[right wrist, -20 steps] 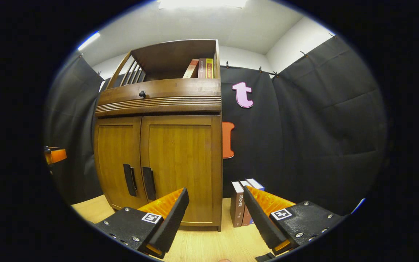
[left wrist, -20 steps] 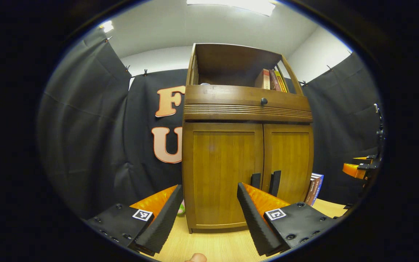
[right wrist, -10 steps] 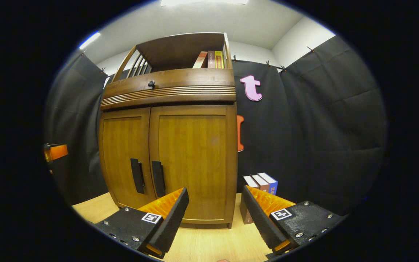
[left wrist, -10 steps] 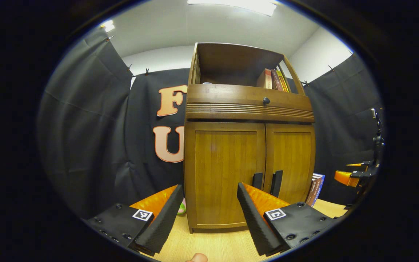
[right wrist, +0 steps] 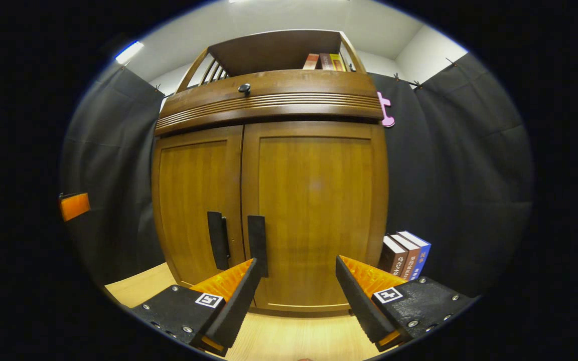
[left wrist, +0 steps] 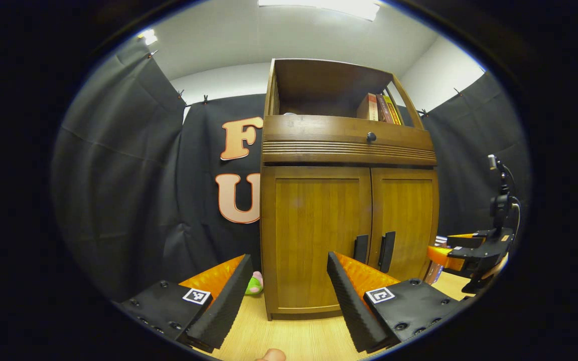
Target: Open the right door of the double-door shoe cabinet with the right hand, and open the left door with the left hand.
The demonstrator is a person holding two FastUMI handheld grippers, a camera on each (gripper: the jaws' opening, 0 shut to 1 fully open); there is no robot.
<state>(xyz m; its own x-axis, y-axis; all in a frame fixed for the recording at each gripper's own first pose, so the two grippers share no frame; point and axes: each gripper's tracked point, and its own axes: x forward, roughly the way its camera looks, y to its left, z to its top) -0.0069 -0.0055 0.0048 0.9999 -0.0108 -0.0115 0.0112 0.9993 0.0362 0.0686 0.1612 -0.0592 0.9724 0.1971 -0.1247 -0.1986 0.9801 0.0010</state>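
Cabinet (left wrist: 349,210) stands upright on the wooden tabletop (left wrist: 289,338), facing you with both doors shut. Your left gripper (left wrist: 286,288) is spread wide and holds nothing, aimed at the left door (left wrist: 314,235). Both dark handles (right wrist: 219,240) run vertically, side by side at the centre seam. Your right gripper (right wrist: 296,293) is also wide and empty, near the right door (right wrist: 319,200), its left finger (right wrist: 234,301) just below the right handle (right wrist: 258,245). Books (right wrist: 404,255) stand upright just right of the cabinet.
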